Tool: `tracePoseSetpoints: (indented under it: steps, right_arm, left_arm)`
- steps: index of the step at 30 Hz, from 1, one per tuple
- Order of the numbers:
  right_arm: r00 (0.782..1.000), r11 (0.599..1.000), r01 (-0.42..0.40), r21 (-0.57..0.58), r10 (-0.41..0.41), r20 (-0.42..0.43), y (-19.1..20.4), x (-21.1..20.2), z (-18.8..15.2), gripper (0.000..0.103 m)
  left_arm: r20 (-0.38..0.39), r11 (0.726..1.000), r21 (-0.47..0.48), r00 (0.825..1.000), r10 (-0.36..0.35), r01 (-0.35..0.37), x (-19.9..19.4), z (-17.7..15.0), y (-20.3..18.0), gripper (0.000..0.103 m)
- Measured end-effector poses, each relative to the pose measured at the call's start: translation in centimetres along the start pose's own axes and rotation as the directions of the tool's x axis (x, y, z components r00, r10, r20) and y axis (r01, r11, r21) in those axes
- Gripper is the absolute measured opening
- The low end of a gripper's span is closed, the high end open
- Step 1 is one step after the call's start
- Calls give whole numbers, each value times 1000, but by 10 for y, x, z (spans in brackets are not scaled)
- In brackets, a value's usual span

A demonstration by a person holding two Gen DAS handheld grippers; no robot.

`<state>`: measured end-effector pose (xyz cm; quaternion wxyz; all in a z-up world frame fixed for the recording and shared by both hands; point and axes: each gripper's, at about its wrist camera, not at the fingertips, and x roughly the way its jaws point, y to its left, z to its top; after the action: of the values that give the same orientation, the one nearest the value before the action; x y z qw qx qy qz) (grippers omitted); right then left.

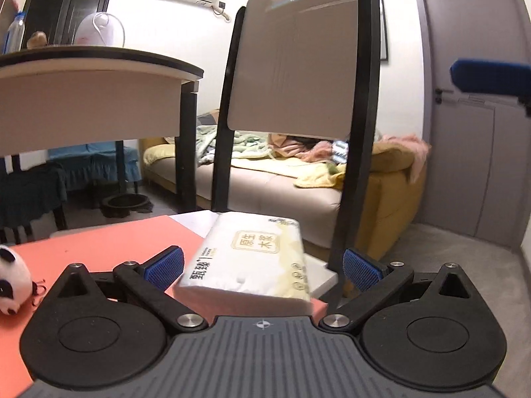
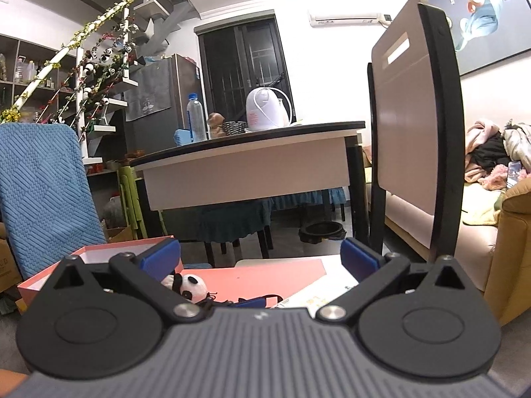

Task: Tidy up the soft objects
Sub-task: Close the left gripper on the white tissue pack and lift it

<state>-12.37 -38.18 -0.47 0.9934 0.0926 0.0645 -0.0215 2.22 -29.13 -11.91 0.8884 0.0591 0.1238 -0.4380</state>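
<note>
A white and yellow tissue pack point(image 1: 252, 258) lies on a salmon-orange board point(image 1: 99, 248) over a white chair seat point(image 1: 323, 273). My left gripper point(image 1: 262, 267) is open, its blue pads on either side of the pack's near end without pressing it. A small panda plush point(image 1: 10, 282) rests at the board's left edge. In the right wrist view the panda plush point(image 2: 190, 287) lies just past the left finger of my right gripper point(image 2: 260, 258), which is open and holds nothing. The tissue pack point(image 2: 315, 295) shows partly behind the right finger.
An open orange box point(image 2: 99, 255) with a white inside stands left of the board. A tall chair back point(image 1: 298, 59) rises right behind the pack. A blue-covered chair point(image 2: 43, 182), a dining table point(image 2: 249, 152) and a sofa point(image 1: 282, 189) piled with clothes surround the spot.
</note>
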Motion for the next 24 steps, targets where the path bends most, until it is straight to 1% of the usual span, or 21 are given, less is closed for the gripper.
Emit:
tracePoseSetpoints:
  steps: [3,7,13,17,19,21,24]
  right_arm:
    - [1000,1000,0,14,1,-9,-3,4,-2,103]
    - [1000,1000,-2,24,2,-18,-7,8,-5,103]
    - [1000,999,1,37,0,-28,-6,7,-7,103]
    - [999,999,5,40,-4,-34,-7,7,-9,103]
    - [999,999,9,43,-7,-34,-7,6,-9,103]
    - [999,999,12,45,-10,-34,-7,5,-10,103]
    - [999,999,17,46,-15,-36,-7,3,-11,103]
  left_arm:
    - [-4,1000,7,1000,5,-5,6,-3,2,103]
    - [-31,1000,6,1000,1,-1,11,-6,5,103]
    - [-79,999,-30,997,-15,13,22,-4,11,103]
    - [-107,997,-71,994,-12,4,27,-3,16,103]
    - [-98,995,-99,995,-4,-6,26,-2,21,100]
    - [-90,992,-123,996,-5,-6,23,0,24,90]
    - [-89,990,-140,996,19,-32,17,3,27,88]
